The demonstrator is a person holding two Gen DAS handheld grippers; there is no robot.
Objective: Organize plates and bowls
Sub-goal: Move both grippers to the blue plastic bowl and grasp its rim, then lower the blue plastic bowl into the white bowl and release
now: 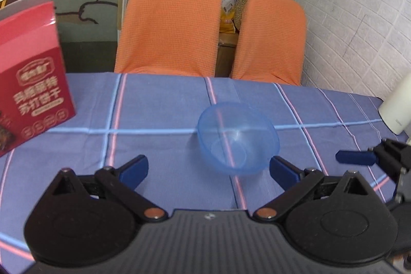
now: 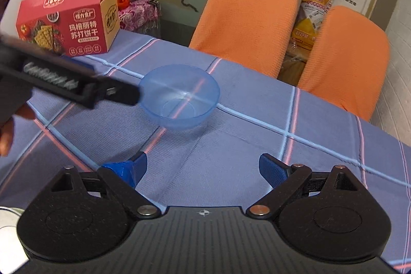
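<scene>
Right now a see-through blue bowl (image 1: pixel 237 139) is sitting upright on the counter (image 1: pixel 154 104), which is wearing a purple checked cloth. The left gripper (image 1: pixel 208 170) is hovering low, just in front of the bowl. Its jaws are standing wide apart and holding nothing, and its right-side finger is sitting just beside the bowl's near rim. The right gripper (image 2: pixel 203 168) is hanging back, well apart from the bowl, with its jaws also spread wide and holding nothing. Lots of bare cloth is lying between it and the bowl. A red cracker box (image 2: pixel 68 21) is standing near the counter's far left edge, away from the bowl. Two orange chairs (image 1: pixel 169 25) are pushing up against the far edge. A white cylinder (image 1: pixel 397 107) is showing at the right side of the left wrist view.
</scene>
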